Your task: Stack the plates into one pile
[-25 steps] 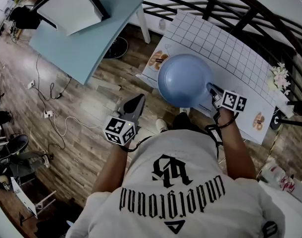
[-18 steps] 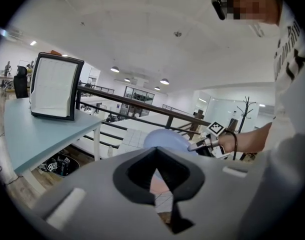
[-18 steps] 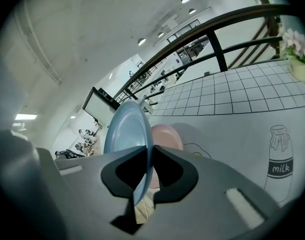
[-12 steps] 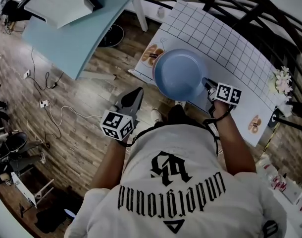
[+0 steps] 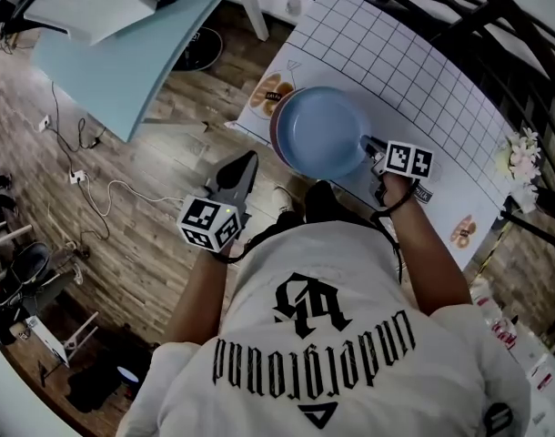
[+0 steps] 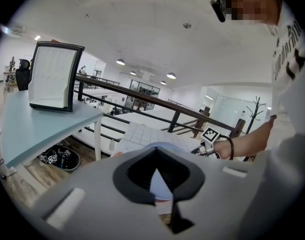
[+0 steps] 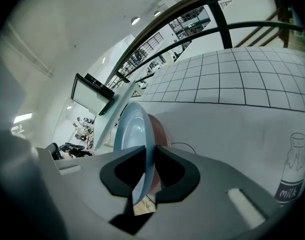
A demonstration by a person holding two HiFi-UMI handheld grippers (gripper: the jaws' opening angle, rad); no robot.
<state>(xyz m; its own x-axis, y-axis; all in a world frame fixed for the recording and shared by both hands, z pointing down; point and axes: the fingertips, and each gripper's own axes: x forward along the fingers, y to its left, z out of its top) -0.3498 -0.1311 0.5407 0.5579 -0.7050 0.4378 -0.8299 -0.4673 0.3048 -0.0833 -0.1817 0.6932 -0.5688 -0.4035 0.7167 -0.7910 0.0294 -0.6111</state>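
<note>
A blue plate (image 5: 321,133) hangs tilted just over a reddish-brown plate (image 5: 275,127) at the near left end of the gridded table mat (image 5: 396,66). My right gripper (image 5: 373,147) is shut on the blue plate's right rim. In the right gripper view the blue plate (image 7: 128,131) stands edge-on between the jaws of the right gripper (image 7: 146,154), with the reddish-brown plate (image 7: 161,134) close behind it. My left gripper (image 5: 246,167) hangs over the floor, left of the table, shut with nothing in it. Through the jaws of the left gripper (image 6: 156,156) a strip of the blue plate (image 6: 161,186) shows.
A light-blue table (image 5: 123,53) with a framed board (image 6: 52,76) stands to the left. A dark railing (image 5: 496,25) runs behind the mat. Flowers (image 5: 523,148) sit at the far right. Cables lie on the wooden floor (image 5: 105,208). A milk-bottle picture (image 7: 291,169) is printed on the mat.
My right gripper has carried the blue plate left and down, so it now hangs over the reddish-brown plate. The left gripper has hardly moved.
</note>
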